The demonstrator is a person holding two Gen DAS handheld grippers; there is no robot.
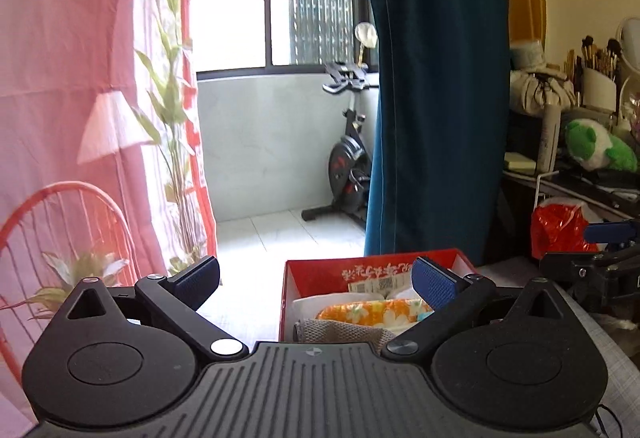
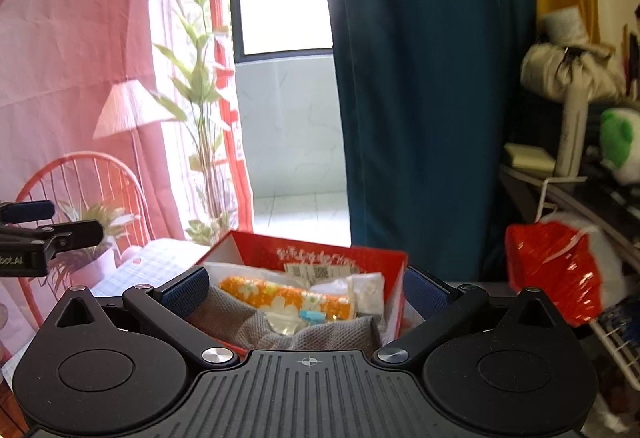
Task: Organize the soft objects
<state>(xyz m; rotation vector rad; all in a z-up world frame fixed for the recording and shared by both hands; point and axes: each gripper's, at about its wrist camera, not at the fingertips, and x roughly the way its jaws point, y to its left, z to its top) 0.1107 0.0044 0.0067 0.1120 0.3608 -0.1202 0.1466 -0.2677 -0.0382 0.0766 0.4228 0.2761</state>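
Both the left gripper point(image 1: 316, 284) and right gripper point(image 2: 306, 292) hang released and empty above the red box point(image 2: 376, 258), where the orange floral cloth point(image 2: 288, 298) lies.

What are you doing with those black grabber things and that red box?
A person holds two grabbers and is tidying soft things into the red box. An orange flowered cloth, a grey cloth and white packets already lie inside. Right now the left grabber and the right grabber are both wide open and holding nothing, hovering by the box.
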